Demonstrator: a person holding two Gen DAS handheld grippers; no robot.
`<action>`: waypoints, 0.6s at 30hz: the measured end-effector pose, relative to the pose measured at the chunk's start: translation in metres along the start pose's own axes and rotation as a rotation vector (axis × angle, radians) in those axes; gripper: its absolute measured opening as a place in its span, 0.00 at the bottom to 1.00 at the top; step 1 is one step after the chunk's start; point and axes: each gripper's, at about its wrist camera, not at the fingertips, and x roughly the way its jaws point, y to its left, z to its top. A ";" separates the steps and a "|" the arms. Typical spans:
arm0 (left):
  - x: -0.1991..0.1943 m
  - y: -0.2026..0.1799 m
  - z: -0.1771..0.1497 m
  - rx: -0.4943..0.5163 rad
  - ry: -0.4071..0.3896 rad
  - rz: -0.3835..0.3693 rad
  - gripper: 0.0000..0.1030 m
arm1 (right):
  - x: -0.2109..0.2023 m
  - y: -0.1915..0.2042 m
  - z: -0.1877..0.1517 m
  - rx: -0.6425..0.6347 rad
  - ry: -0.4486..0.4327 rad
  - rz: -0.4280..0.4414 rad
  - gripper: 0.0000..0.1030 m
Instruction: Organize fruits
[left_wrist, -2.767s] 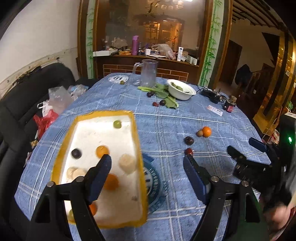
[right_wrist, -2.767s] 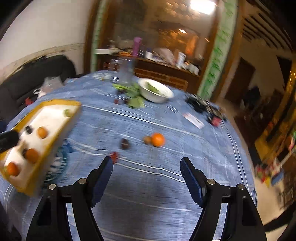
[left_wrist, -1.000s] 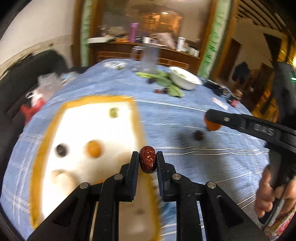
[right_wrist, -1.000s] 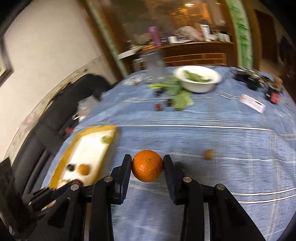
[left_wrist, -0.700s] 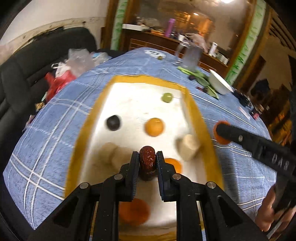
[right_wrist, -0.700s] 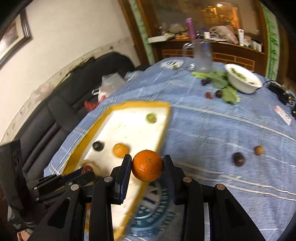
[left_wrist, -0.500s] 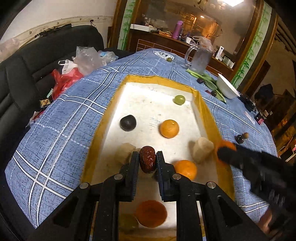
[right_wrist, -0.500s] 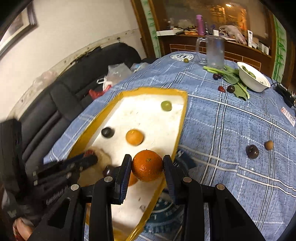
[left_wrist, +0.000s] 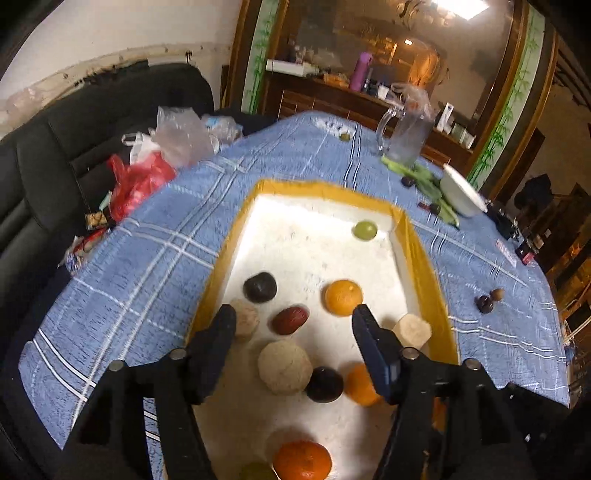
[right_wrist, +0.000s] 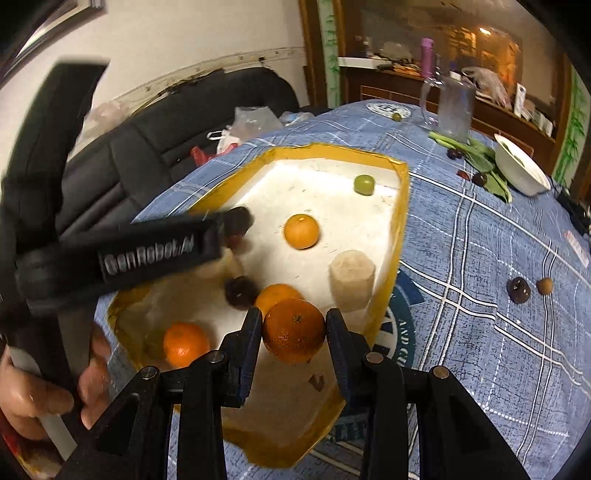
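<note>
A yellow-rimmed white tray (left_wrist: 424, 266) holds several fruits: oranges, dark plums, a green grape (left_wrist: 365, 229) and pale chunks. My left gripper (left_wrist: 292, 314) hangs over it with its jaws opening. A red date (left_wrist: 290, 319) lies loose on the tray floor between the fingers, touched by neither. In the right wrist view my right gripper (right_wrist: 293, 330) is shut on an orange (right_wrist: 293, 334), held just above the tray's (right_wrist: 400, 221) near right part. The left gripper's black finger (right_wrist: 159, 247) crosses the tray's left side, gripped by a hand (right_wrist: 37, 387).
On the blue checked tablecloth right of the tray lie a dark fruit (right_wrist: 518, 290) and a small brown one (right_wrist: 544, 285). Further back stand a white bowl (right_wrist: 521, 170), leafy greens and a glass jug (right_wrist: 454, 107). A black sofa with plastic bags (left_wrist: 147, 162) borders the left.
The left jaws have opened and the red date has dropped from them onto the tray floor. The right gripper has carried the orange from over the cloth to above the tray.
</note>
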 end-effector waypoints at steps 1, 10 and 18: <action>-0.003 -0.001 0.000 0.002 -0.003 -0.004 0.67 | -0.002 0.002 -0.001 -0.010 -0.004 -0.005 0.39; -0.037 -0.029 -0.014 0.082 -0.062 0.064 0.78 | -0.041 -0.001 -0.019 0.050 -0.092 0.002 0.62; -0.064 -0.060 -0.027 0.174 -0.101 0.070 0.82 | -0.066 -0.017 -0.039 0.157 -0.126 -0.018 0.69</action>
